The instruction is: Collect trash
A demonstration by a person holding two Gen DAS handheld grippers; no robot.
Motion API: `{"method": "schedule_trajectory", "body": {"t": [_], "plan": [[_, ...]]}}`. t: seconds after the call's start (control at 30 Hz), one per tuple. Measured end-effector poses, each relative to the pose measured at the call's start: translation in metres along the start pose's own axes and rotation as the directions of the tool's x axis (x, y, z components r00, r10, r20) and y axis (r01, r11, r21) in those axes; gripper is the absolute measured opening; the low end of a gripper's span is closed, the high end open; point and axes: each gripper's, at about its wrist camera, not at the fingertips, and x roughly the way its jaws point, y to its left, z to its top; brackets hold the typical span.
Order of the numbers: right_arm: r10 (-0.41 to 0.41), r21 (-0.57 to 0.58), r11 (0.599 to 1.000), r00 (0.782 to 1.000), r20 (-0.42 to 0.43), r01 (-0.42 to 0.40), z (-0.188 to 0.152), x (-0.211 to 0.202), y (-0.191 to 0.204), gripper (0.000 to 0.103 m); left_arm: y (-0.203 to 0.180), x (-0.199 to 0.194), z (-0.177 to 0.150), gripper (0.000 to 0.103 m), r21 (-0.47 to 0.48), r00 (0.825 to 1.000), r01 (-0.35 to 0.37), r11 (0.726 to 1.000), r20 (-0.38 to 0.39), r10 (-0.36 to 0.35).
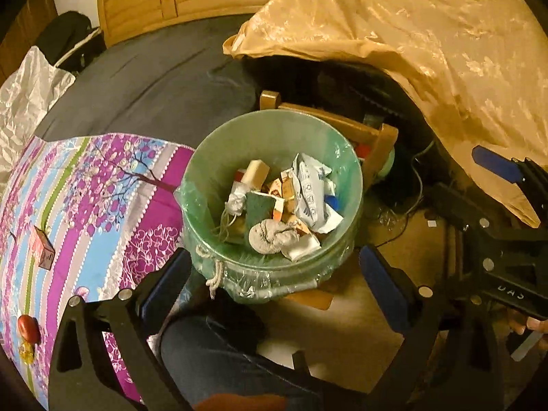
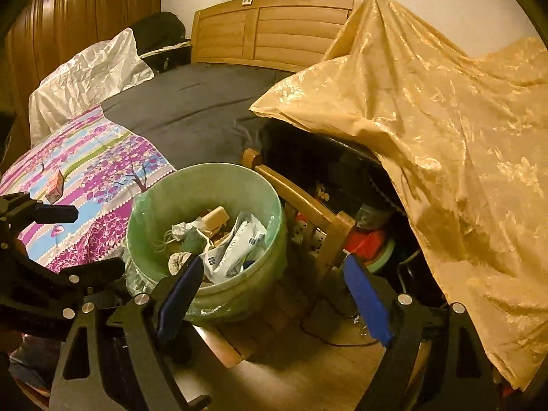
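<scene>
A green bin (image 1: 219,157) lined with a plastic bag stands on the floor beside the bed; it also shows in the right wrist view (image 2: 191,185). It holds several bits of trash: a white wrapper (image 1: 313,188), a grey wad (image 1: 272,238), a green sponge (image 1: 258,207). My left gripper (image 1: 270,281) is open and empty just above the bin's near rim. My right gripper (image 2: 274,294) is open and empty, right of the bin. A small pink box (image 1: 42,246) and a red object (image 1: 28,328) lie on the floral blanket (image 1: 102,188).
A bed with a dark sheet (image 2: 191,102) and wooden headboard (image 2: 274,30) lies behind the bin. A gold cloth (image 2: 445,137) drapes over clutter at the right. A wooden chair frame (image 2: 308,205) stands by the bin. A white bag (image 2: 89,75) lies on the bed's left.
</scene>
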Motion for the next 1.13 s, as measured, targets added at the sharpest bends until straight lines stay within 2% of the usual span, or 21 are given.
{"method": "schedule_trajectory", "body": {"t": [0.4, 0.5, 0.63, 0.73, 0.83, 0.9, 0.97, 1.13], "plan": [[-0.036, -0.026, 0.999, 0.999, -0.031, 0.035, 0.018, 0.006, 0.005, 0.084, 0.024, 0.001, 0.004, 0.095, -0.056, 0.999, 0.029, 0.998, -0.032, -0.030], [-0.033, -0.028, 0.999, 0.999, -0.037, 0.032, 0.020, 0.009, 0.008, 0.084, 0.026, -0.001, 0.004, 0.095, -0.055, 0.999, 0.041, 0.998, -0.003, -0.041], [-0.026, -0.030, 0.999, 0.999, -0.041, 0.025, 0.021, 0.011, 0.012, 0.084, 0.026, -0.012, 0.003, 0.095, -0.040, 0.996, 0.019, 0.999, 0.087, -0.016], [-0.024, -0.024, 0.999, 0.999, -0.042, 0.023, 0.021, 0.012, 0.012, 0.084, 0.029, -0.013, 0.005, 0.095, -0.059, 0.995, 0.030, 0.998, 0.096, -0.024], [-0.035, -0.022, 0.999, 0.999, -0.040, 0.034, 0.022, 0.012, 0.012, 0.084, 0.027, -0.016, 0.004, 0.095, -0.053, 0.994, 0.001, 0.999, 0.110, 0.004], [-0.039, -0.018, 0.999, 0.998, -0.043, 0.038, 0.022, 0.011, 0.010, 0.085, 0.027, -0.015, 0.003, 0.094, -0.060, 0.995, -0.019, 0.998, 0.093, 0.024], [-0.044, -0.019, 0.999, 0.998, -0.045, 0.043, 0.021, 0.011, 0.010, 0.085, 0.030, -0.016, 0.001, 0.095, -0.075, 0.996, 0.002, 0.997, 0.088, 0.004], [-0.047, -0.021, 0.999, 0.998, -0.049, 0.046, 0.018, 0.011, 0.013, 0.088, 0.038, -0.016, -0.004, 0.095, -0.102, 0.996, -0.034, 0.994, 0.080, 0.042]]}}
